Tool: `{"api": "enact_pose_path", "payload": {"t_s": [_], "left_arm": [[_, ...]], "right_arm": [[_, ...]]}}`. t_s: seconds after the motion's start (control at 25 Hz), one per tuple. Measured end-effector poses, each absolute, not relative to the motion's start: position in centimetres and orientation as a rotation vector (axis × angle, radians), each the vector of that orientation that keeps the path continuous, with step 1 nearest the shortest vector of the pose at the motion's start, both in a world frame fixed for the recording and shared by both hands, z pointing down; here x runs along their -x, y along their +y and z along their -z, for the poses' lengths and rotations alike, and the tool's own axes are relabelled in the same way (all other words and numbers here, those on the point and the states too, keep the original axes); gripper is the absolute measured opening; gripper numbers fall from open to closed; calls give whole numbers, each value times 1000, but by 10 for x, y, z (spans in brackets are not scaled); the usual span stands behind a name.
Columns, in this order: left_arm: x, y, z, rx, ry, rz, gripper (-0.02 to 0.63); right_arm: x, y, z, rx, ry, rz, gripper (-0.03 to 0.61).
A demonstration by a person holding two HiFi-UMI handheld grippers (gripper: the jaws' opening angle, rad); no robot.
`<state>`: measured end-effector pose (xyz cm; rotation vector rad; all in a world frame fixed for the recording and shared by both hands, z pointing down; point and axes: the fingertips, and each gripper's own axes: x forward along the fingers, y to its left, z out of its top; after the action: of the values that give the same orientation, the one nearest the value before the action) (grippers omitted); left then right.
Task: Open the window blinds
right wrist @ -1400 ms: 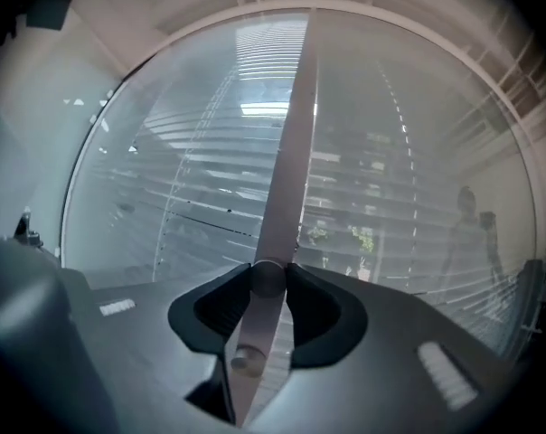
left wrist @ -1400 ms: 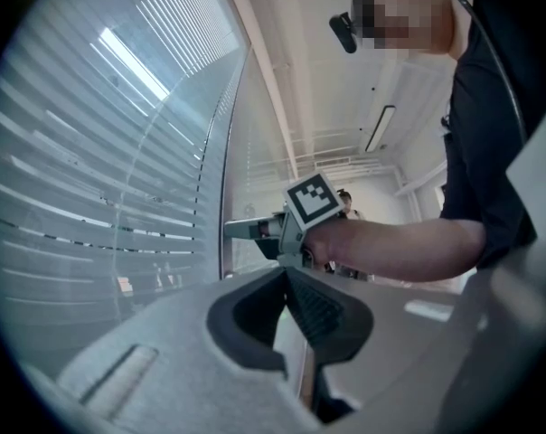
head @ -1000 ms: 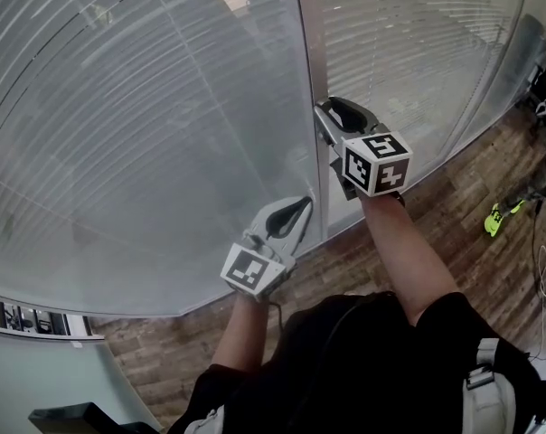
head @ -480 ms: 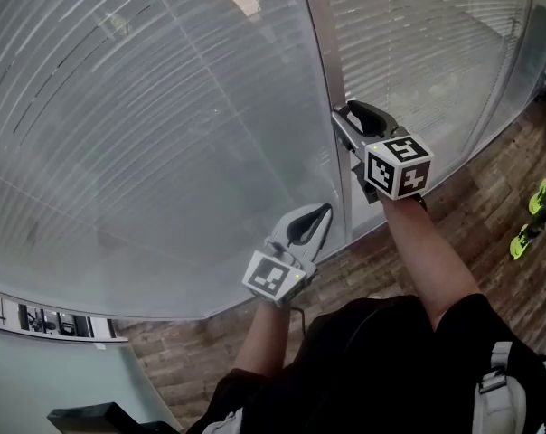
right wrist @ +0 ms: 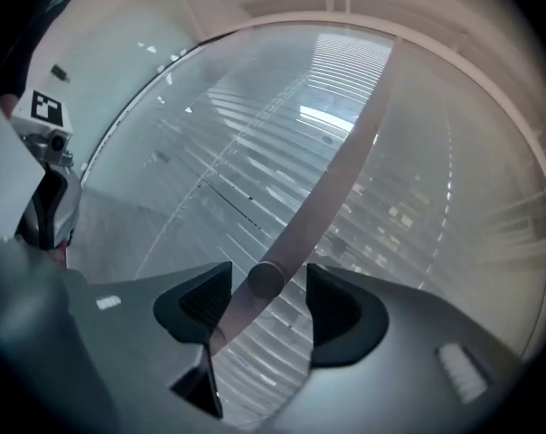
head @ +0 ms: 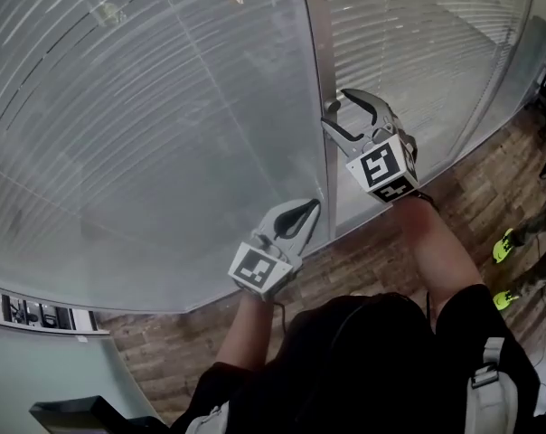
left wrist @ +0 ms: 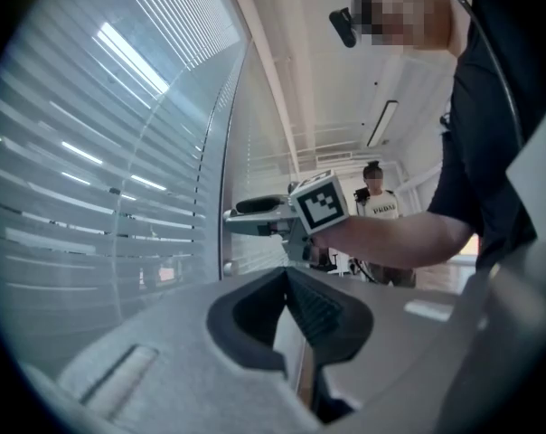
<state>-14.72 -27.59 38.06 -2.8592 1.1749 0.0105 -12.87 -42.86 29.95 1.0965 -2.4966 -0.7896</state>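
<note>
— Reporting the right gripper point(head: 338, 116) first: its jaws have just been opening and now stand wide apart. The round knob point(right wrist: 265, 280) sits between the pads point(right wrist: 201, 301), clear of both. I have also rolled the wrist, so the marker cube point(head: 381, 165) is now tilted compared with half a second ago.

— Meaning for the task?

— I judge that one twist of the knob is complete and that I have let go to re-set the grip. The knob is on the metal post point(head: 320, 43) between the two glass panes point(head: 418, 61). The blinds point(head: 146, 107) hang behind the glass on either side.

— Left gripper?

— The left gripper point(head: 306, 206) is closed with nothing clamped. It is parked lower down, just beside the same post, and plays no part in this step.

— Slat condition?

— The slats point(right wrist: 255, 152) lie horizontal with thin bright slits between them. I see no clear change in their tilt over the last second, so I rate the task as part done at most. Next step, as I judge it: roll the wrist back, close on the knob, twist again. Caution: the knob is small and looks smooth, so off-centre pads may slip.
</note>
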Motion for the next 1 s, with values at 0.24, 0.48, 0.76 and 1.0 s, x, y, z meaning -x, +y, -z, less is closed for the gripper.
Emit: {"api": "enact_pose_path", "payload": {"t_s": [0.24, 0.48, 0.76, 1.0], "left_arm": [[147, -275, -376, 2843, 1170, -39, 5], [147, -274, -379, 2860, 1160, -28, 5], [146, -272, -377, 2859, 1138, -24, 5], [149, -273, -376, 2856, 1144, -25, 5]], "right_arm": [[134, -426, -306, -963, -2191, 1110, 264], [134, -428, -308, -876, -1963, 1295, 264], [138, -426, -317, -815, -1820, 1408, 211], [139, -429, -323, -784, -1750, 1439, 129]]}}
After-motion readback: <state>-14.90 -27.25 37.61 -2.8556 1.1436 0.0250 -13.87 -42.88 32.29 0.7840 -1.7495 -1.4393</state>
